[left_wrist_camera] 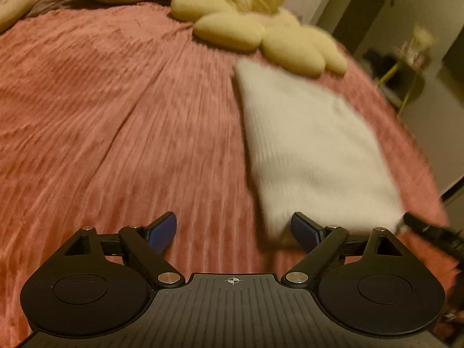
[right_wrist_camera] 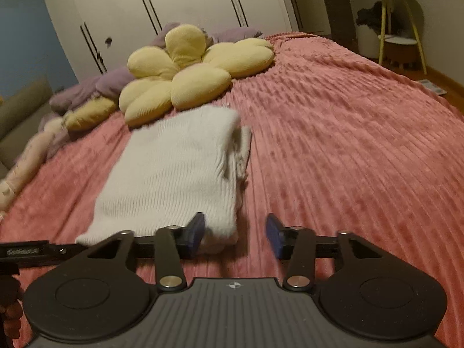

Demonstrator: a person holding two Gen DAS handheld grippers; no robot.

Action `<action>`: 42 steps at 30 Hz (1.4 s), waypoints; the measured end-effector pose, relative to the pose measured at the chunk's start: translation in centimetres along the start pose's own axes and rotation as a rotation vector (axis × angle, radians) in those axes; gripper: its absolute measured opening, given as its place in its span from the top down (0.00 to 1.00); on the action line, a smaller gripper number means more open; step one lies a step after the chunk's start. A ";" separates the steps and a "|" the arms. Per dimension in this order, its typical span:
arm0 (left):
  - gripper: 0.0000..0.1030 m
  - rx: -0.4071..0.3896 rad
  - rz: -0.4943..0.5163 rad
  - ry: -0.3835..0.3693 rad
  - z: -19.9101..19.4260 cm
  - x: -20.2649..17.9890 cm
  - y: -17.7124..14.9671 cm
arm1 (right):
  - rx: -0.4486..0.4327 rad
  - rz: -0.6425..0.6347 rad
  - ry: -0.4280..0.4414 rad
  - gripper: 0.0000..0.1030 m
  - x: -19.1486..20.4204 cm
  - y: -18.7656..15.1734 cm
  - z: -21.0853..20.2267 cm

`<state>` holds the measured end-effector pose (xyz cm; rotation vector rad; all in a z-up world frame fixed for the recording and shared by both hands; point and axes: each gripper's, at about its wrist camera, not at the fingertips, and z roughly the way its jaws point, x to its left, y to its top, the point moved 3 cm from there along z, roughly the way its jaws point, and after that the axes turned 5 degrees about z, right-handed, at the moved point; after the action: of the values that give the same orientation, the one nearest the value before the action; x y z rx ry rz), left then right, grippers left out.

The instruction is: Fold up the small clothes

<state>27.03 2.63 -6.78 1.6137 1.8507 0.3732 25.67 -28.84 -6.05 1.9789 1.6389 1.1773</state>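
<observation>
Folded garment (right_wrist_camera: 174,171) lies flat on bed (right_wrist_camera: 348,133), its far end just before the flower cushion (right_wrist_camera: 185,72); whether they touch, can't tell. Cushion sits on bed w/ a row of pillows (right_wrist_camera: 95,92) behind & to its left in right-wrist view. Wardrobe (right_wrist_camera: 162,8) stands behind the pillows. Small stand (right_wrist_camera: 400,32) on floor beyond bed's far right side.

Right tongs (right_wrist_camera: 235,236) at garment's near right corner; left tongs (left_wrist_camera: 233,232) at near left corner. Garment's near edge lies between the two.
</observation>
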 end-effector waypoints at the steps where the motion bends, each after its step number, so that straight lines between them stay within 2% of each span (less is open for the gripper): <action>1: 0.10 -0.015 -0.017 -0.027 -0.1 0.2 0.6 | 0.002 0.017 0.011 0.50 -0.4 0.5 0.2; 4: 0.10 -0.034 -0.091 -0.131 1.0 0.9 2.4 | 0.020 0.064 0.057 0.49 -0.9 1.9 1.3; 6: 0.10 -0.019 -0.122 -0.186 2.9 1.0 3.5 | 0.030 0.094 0.105 0.44 -0.9 2.9 2.5; 10: 0.13 0.077 -0.162 -0.262 7.3 0.7 5.0 | 0.104 0.173 0.200 0.41 -1.1 4.6 6.2; 13: 0.16 0.124 -0.171 -0.318 9.7 0.3 5.6 | 0.166 0.238 0.217 0.41 -1.7 5.4 9.1; 15: 0.23 0.127 -0.170 -0.348 10.8 0.2 5.9 | 0.196 0.275 0.226 0.41 -2.2 5.6 10.7; 17: 0.32 0.131 -0.200 -0.355 11.7 0.3 6.2 | 0.212 0.311 0.272 0.41 -2.5 5.7 11.7; 18: 0.39 0.130 -0.215 -0.350 12.0 0.3 6.3 | 0.211 0.325 0.281 0.41 -2.6 5.8 12.1; 19: 0.46 0.123 -0.225 -0.355 12.2 0.4 6.5 | 0.213 0.345 0.291 0.45 -2.7 5.8 12.6; 22: 0.56 0.119 -0.235 -0.365 12.3 0.3 6.8 | 0.205 0.386 0.302 0.57 -2.7 5.8 13.3; 25: 0.59 0.087 -0.196 -0.351 10.3 0.1 7.4 | 0.209 0.376 0.295 0.64 -2.2 6.0 13.2; 28: 0.59 0.056 -0.184 -0.340 7.0 0.8 7.6 | 0.226 0.373 0.311 0.66 -0.8 6.2 12.3; 32: 0.57 0.066 -0.171 -0.215 3.1 3.9 5.8 | 0.280 0.352 0.404 0.67 2.2 4.4 11.0; 34: 0.47 0.065 -0.140 -0.120 2.3 5.3 4.6 | 0.310 0.328 0.428 0.67 3.9 2.6 10.5; 36: 0.44 0.068 -0.147 -0.041 1.1 6.6 3.4 | 0.326 0.265 0.391 0.64 5.6 0.7 10.1; 37: 0.43 0.050 -0.149 -0.041 0.1 6.9 3.0 | 0.316 0.236 0.367 0.56 6.2 0.2 9.7; 38: 0.43 0.027 -0.145 -0.048 -0.9 7.0 2.7 | 0.298 0.218 0.345 0.55 6.5 0.0 9.1; 41: 0.36 -0.032 -0.054 0.016 -2.7 5.6 2.1 | 0.198 0.136 0.253 0.55 7.3 0.3 5.9; 42: 0.30 -0.056 -0.013 0.041 -3.0 4.9 2.0 | 0.160 0.109 0.229 0.55 7.6 0.6 5.0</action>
<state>26.53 8.36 -4.67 1.5670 1.8637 0.4513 29.91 -20.76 -5.74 2.1211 1.8053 1.3979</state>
